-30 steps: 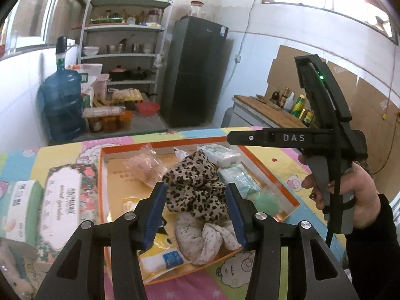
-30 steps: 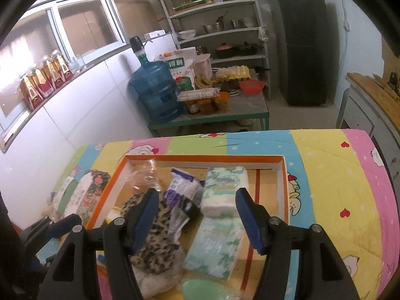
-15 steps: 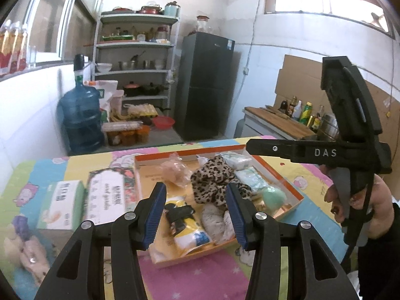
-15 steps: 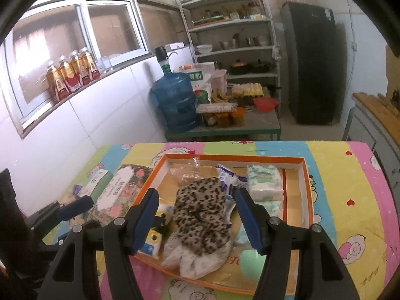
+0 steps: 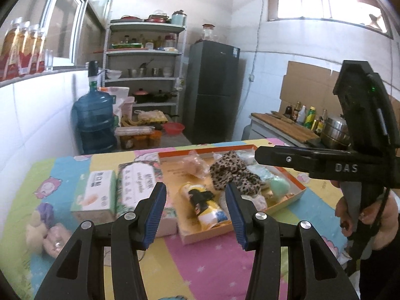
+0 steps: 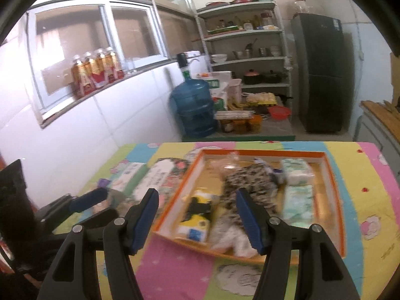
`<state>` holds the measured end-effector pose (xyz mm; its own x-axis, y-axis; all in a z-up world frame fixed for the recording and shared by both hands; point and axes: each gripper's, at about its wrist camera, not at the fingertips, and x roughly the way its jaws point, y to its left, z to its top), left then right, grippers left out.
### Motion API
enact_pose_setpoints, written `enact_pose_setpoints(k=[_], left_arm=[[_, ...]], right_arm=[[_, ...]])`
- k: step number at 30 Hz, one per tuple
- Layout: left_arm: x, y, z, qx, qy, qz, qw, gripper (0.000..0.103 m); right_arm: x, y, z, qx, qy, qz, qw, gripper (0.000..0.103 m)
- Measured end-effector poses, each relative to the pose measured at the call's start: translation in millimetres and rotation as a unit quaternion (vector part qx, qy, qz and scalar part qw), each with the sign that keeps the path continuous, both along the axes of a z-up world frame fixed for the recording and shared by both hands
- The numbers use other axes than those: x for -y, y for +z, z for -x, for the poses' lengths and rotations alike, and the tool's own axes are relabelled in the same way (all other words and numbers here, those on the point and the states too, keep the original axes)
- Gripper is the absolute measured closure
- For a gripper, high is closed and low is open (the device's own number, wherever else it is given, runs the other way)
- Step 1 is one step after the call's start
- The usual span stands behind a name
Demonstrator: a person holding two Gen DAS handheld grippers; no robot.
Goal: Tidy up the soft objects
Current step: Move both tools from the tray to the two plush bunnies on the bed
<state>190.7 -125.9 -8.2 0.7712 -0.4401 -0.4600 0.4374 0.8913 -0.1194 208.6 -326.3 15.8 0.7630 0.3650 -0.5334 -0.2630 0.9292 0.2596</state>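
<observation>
Above orange tray [image 5: 297, 193] on patchwork cloth: left gripper [image 5: 195, 201] and right gripper [image 6: 197, 208] hang wide open, both empty. Soft items crowd tray: leopard cloth [image 5: 231, 172] at centre, tissue packs [image 6: 297, 187] along right wall, yellow pack [image 5: 205, 203] at near-left. Risk: leopard cloth overlaps neighbours, so pinch may drag extras out; tissue boxes [image 5: 120, 190] just left of tray may be knocked.

Right gripper [image 6: 197, 215] fingers apart above orange tray [image 6: 332, 175], leopard-print cloth [image 6: 250, 182] inside, tissue packs [image 6: 297, 172] alongside.
</observation>
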Motion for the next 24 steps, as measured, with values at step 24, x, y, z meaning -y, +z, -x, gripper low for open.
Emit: enact_pose_setpoints(k=[24], left_arm=[[-105,-29,27,-0.018,0.101,0.023,0.9945,0.052]], right_arm=[[-102,-23,24,-0.001,0.073,-0.032,0.997,0.039]])
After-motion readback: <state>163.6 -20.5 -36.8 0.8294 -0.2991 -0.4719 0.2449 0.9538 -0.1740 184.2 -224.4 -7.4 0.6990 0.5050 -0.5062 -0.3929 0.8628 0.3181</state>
